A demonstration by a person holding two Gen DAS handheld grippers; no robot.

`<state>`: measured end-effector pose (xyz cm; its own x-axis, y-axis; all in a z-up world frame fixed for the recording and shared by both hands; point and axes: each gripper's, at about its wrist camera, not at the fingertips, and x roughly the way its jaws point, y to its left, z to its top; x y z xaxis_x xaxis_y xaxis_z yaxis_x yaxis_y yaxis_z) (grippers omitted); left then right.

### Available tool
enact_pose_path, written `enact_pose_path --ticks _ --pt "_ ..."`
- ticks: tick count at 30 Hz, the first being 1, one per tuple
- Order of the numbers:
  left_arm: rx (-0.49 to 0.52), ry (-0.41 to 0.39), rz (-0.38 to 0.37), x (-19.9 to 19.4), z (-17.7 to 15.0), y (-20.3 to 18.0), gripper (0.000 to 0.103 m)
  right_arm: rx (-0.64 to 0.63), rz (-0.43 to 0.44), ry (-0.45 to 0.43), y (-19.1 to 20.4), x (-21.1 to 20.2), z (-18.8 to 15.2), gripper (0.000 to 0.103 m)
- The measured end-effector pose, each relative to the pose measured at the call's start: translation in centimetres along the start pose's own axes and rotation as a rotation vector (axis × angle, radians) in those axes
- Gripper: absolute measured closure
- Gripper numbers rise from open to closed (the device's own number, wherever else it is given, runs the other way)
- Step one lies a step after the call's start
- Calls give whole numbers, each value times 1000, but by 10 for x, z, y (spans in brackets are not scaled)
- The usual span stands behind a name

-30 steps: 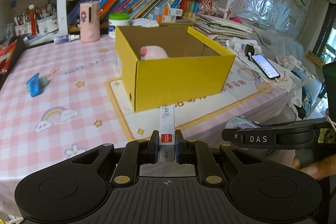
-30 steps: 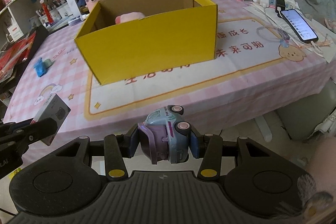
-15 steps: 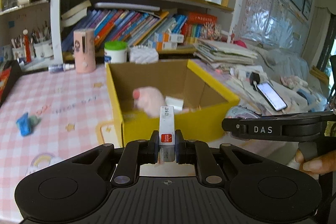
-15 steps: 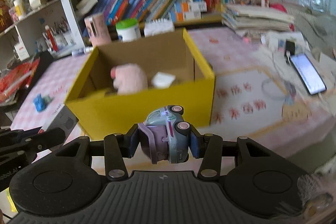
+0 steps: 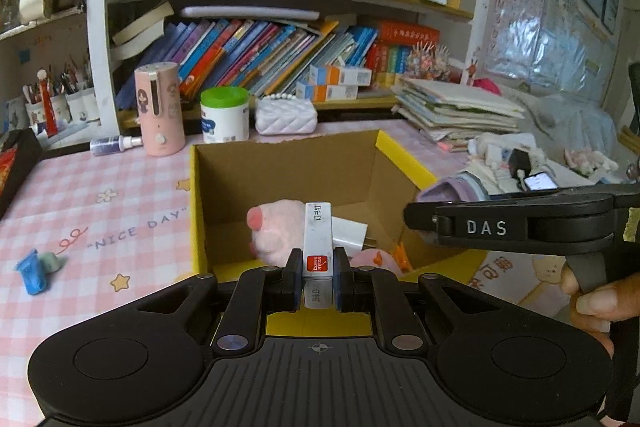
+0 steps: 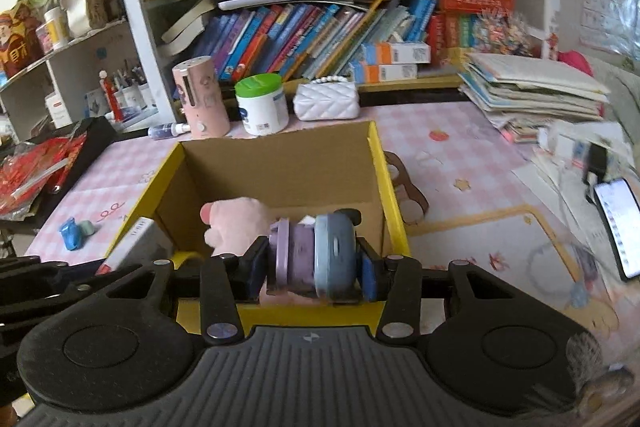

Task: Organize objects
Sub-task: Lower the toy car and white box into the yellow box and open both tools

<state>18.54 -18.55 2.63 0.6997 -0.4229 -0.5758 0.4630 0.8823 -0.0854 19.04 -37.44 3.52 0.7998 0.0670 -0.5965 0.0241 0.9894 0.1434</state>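
Left gripper [image 5: 318, 281]: jaws clamped on a slim white staple box with a red label [image 5: 318, 251], held upright between the pads. Directly ahead and below: open yellow cardboard box with plain brown inside [image 5: 280, 171].

Right gripper [image 6: 314, 263]: jaws clamped on a small purple-and-blue toy car [image 6: 314, 255], turned on its side, above the box's near wall.

In the box, ahead of both grippers: pink plush toy [image 6: 236, 223]; white plug-shaped charger [image 5: 348, 233].

Left of the box, on the pink checked tablecloth [image 5: 80, 211]: small blue item [image 5: 32, 273].

Yellow box [image 5: 296, 171] matt cardboard; pink toy [image 5: 276, 231] plush; tablecloth [image 5: 92, 211] smooth; toy car [image 6: 316, 259] plastic.
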Motion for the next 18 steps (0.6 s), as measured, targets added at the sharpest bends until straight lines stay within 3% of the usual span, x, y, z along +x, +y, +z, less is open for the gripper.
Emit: enact_pose_path --ticks 8,18 --pt "2 47 45 29 5 -5 90 -43 57 23 -3 31 14 61" --pt "-9 106 86 54 2 -4 90 -120 60 102 -9 71 12 61"
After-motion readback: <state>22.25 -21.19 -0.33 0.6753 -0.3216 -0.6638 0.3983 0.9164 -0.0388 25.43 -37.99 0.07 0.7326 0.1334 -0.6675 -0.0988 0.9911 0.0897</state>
